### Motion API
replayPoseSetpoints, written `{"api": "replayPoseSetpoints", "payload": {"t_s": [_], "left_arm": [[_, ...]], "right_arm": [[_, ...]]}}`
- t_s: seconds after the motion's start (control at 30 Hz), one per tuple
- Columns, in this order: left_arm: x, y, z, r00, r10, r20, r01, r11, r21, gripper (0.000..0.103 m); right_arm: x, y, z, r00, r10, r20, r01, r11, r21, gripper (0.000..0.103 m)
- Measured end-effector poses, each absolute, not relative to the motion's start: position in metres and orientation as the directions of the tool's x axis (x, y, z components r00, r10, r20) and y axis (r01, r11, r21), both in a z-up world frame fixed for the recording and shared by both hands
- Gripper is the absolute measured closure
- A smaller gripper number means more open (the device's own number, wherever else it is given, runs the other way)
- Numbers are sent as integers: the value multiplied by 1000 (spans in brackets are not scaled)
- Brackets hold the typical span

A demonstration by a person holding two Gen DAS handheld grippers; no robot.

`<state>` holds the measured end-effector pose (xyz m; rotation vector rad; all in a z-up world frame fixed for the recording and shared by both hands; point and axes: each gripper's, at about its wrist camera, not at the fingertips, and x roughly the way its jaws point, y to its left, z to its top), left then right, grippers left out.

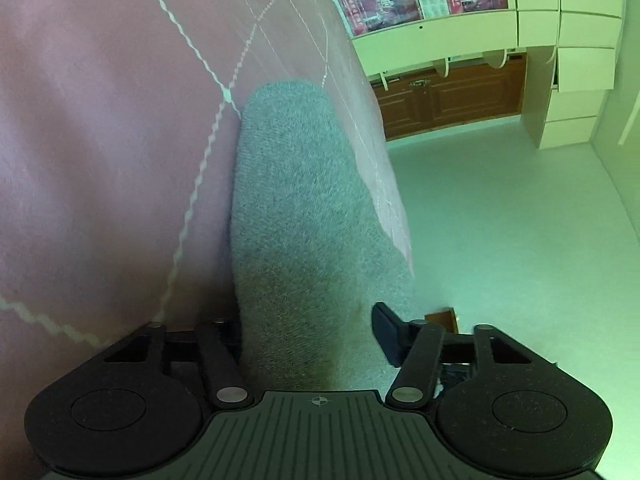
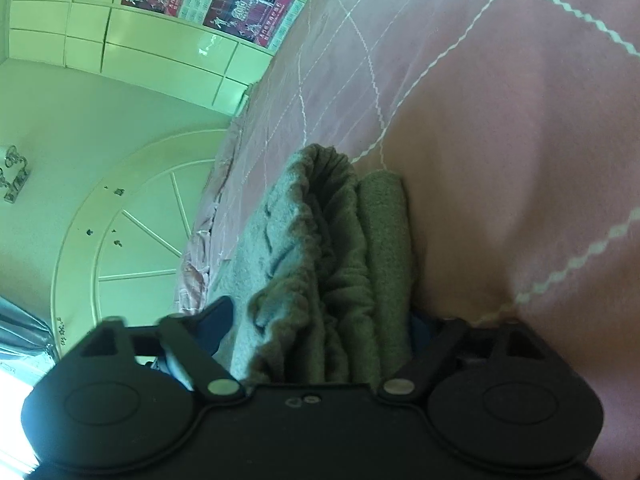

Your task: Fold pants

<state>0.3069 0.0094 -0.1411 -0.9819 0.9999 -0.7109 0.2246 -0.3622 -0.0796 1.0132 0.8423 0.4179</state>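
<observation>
Left wrist view: my left gripper [image 1: 310, 332] has its jaws clamped on a smooth folded portion of the grey pants [image 1: 296, 216], which lie on the pink quilted bedspread [image 1: 100, 140] near its edge, the pale floor [image 1: 500, 220] beyond. Right wrist view: my right gripper [image 2: 320, 320] has its jaws clamped on the bunched, gathered part of the pants [image 2: 320, 240], resting on the same bedspread [image 2: 500, 140]. White cabinets [image 2: 80, 36] carry red posters [image 2: 208, 0].
</observation>
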Motion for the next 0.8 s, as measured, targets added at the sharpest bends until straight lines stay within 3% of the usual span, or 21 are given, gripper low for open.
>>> {"api": "replayPoseSetpoints", "payload": {"t_s": [0.03, 0.13, 0.23, 0.47, 0.57, 0.67, 0.7, 0.73, 0.77, 0.8], "left_arm": [[306, 10, -145, 389, -850, -356, 40, 402, -915, 66], [300, 17, -152, 414, -867, -278, 31, 319, -947, 74], [302, 13, -145, 434, -879, -197, 58, 246, -968, 74], [360, 38, -107, 534, -840, -96, 159, 211, -964, 74], [401, 57, -97, 559, -818, -135, 160, 265, -951, 74], [446, 65, -106, 562, -794, -230, 121, 355, -927, 74], [459, 78, -113, 554, -778, -295, 100, 414, -905, 73], [471, 78, -124, 551, -735, -395, 46, 499, -865, 55], [478, 83, -134, 557, -701, -446, 0, 537, -844, 59], [478, 85, -137, 579, -701, -417, 17, 521, -853, 60]], "right_arm": [[223, -363, -80, 625, 669, -402, 60, 473, 879, 53], [220, -363, -70, 634, 682, -364, 14, 461, 887, 57], [230, -357, -52, 632, 702, -327, -44, 454, 890, 57], [321, -338, -15, 585, 768, -260, -157, 422, 893, 57], [379, -326, -13, 570, 779, -262, -159, 417, 895, 57], [425, -316, -31, 587, 745, -317, -124, 469, 874, 57], [437, -314, -47, 598, 703, -384, -72, 525, 848, 53], [445, -311, -65, 594, 631, -500, 28, 605, 796, 48], [445, -309, -79, 603, 599, -527, 59, 626, 778, 47], [442, -309, -81, 633, 611, -476, 22, 600, 800, 34]]}}
